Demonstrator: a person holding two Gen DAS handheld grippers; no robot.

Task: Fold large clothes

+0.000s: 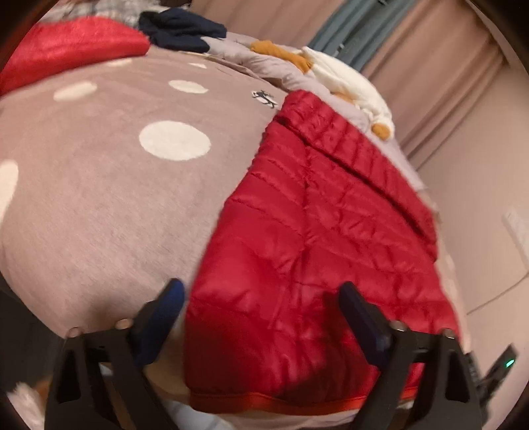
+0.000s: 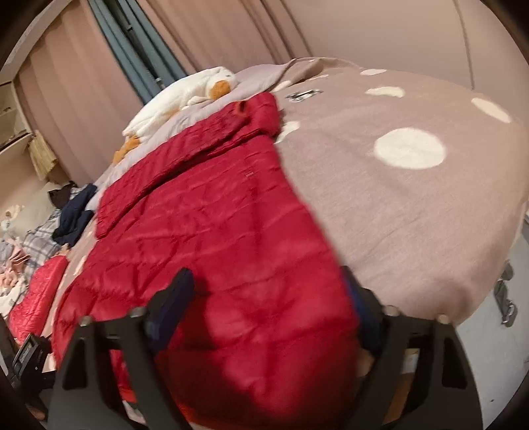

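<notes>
A red quilted puffer jacket (image 1: 317, 251) lies flat on a taupe bedspread with white dots (image 1: 99, 185). Its hem edge is nearest me, and its collar end is far up the bed. My left gripper (image 1: 261, 317) is open, with its fingers spread on either side of the jacket's near left corner. In the right wrist view the jacket (image 2: 215, 238) fills the middle. My right gripper (image 2: 267, 314) is open above the jacket's near right corner, and the red fabric hides part of its right finger.
A white and orange plush toy (image 1: 344, 79) lies at the far edge of the bed. A dark navy garment (image 1: 182, 29) and a red blanket (image 1: 66, 49) lie at the far left. Curtains (image 2: 99, 66) and a wall stand beyond. More clothes (image 2: 39, 238) are piled at left.
</notes>
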